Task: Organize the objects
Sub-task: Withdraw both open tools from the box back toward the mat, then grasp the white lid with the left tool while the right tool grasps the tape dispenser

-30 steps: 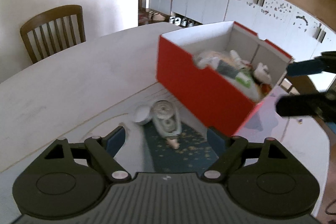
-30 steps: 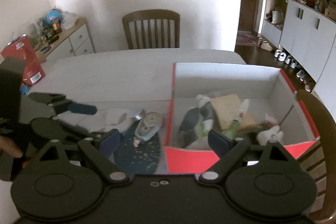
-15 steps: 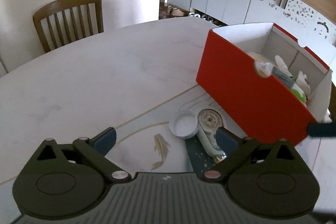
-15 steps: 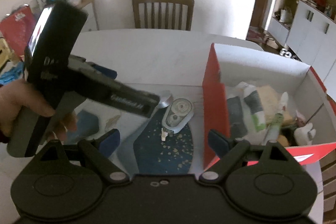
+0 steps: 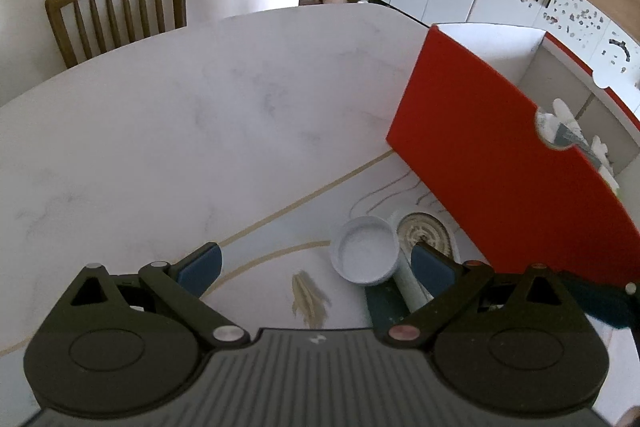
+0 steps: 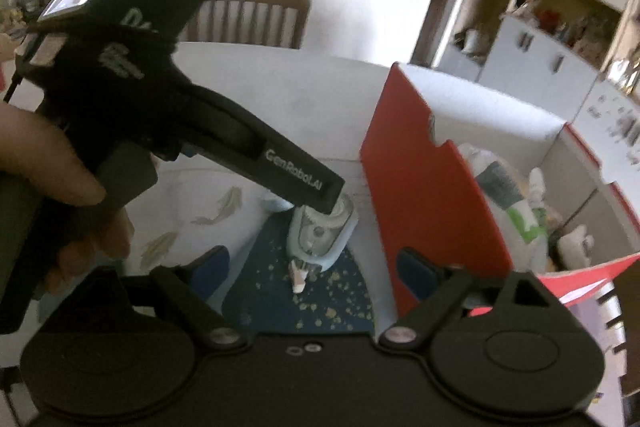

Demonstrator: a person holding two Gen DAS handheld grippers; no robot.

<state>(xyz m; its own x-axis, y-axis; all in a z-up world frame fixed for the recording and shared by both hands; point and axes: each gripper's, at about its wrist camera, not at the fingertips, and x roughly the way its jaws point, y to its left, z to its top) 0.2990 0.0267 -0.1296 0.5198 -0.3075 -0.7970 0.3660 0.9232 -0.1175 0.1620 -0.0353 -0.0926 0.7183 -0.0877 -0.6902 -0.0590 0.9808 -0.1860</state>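
Red box: cardboard, white inside, the red box [image 5: 492,147] stands at the right edge of the table [image 5: 168,131], open side up, so loose things can go in from above; tubes and other small things already lie in it
Tape dispenser: the pale blue correction-tape dispenser [image 6: 320,235] lies flat on the table just beside the box's red wall, its nib towards us, on a dark blue speckled patch of the tabletop; we judge it to be the next thing to go in
White lid: the round white lid [image 5: 365,254] lies hollow side up, touching or nearly touching the dispenser on the side away from the box
Left gripper: we hold the left gripper [image 5: 316,263] tilted down over the lid and dispenser, jaws wide with nothing between the pads; they have just been opening, which suits a pickup from above
Left hand: the hand [image 6: 68,203] wraps the handle, and that gripper's tip hangs over the dispenser's top in the right wrist view
Right gripper: the right gripper [image 6: 308,267] points down at the same dispenser, jaws fairly wide and empty, and they have just been closing a little
Risk: both tools aim at one small spot beside the box wall, so we judge they could knock each other or push the dispenser against the cardboard
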